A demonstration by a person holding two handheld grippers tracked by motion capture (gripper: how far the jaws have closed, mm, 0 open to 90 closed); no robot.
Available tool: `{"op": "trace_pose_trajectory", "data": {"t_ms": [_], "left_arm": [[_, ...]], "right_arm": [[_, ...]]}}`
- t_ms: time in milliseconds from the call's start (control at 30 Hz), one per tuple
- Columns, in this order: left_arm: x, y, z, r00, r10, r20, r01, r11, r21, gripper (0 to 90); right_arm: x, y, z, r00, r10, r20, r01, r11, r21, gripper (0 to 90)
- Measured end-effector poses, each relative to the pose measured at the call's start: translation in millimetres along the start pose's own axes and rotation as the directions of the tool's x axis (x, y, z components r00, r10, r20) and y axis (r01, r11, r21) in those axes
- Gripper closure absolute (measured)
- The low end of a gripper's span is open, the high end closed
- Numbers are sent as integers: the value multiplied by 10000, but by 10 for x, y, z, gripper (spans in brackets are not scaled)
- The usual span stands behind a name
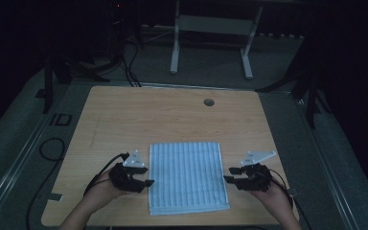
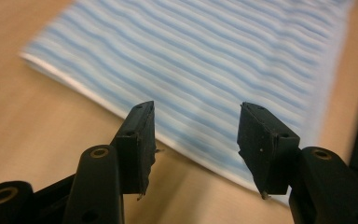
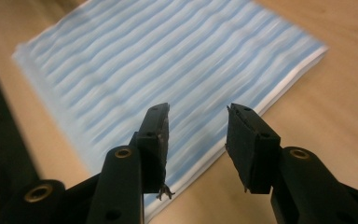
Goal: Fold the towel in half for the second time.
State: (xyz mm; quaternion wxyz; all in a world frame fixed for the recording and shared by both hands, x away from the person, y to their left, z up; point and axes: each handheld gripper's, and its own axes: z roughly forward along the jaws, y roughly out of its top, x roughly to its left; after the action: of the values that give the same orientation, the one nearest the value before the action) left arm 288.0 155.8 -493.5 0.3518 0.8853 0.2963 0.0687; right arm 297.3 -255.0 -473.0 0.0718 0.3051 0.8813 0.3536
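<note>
the left tool (image 1: 148, 176) stands with its jaws parted and nothing between them, just off the left edge of the folded striped cloth (image 1: 188, 176). the right tool (image 1: 228, 175) mirrors it at the cloth's right edge, jaws likewise apart and empty. in the left gripper view the cloth (image 2: 200, 70) lies just beyond the open jaws, its white stacked edge facing them; the right gripper view shows the same cloth (image 3: 158, 70) with layered edges.

the cloth lies flat near the front middle of the wooden surface (image 1: 124, 115), folded into a rectangle. it looks light, soft and limp, so it will likely sag and unfold if lifted by one layer. a sound hold would be a pinch through all layers at an edge or corner, one tool on each side.
</note>
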Motion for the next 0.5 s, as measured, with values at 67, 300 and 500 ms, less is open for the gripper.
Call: {"op": "trace_pose_trajectory", "data": {"t_ms": [67, 300, 500], "left_arm": [[248, 78, 88, 9996, -227, -191, 223, 9996, -185, 475], [672, 184, 272, 9945, -933, -477, 920, 9953, -303, 475], [952, 239, 428, 9896, -1346, -504, 1334, 9907, -274, 475]], "right_arm": [[-299, 193, 214, 9991, 290, 320, -299, 9992, 253, 591], [-788, 463, 671, 9940, 954, 541, -972, 9948, 309, 597], [-1048, 592, 943, 9863, 1524, 625, -1557, 9865, 514, 597]]}}
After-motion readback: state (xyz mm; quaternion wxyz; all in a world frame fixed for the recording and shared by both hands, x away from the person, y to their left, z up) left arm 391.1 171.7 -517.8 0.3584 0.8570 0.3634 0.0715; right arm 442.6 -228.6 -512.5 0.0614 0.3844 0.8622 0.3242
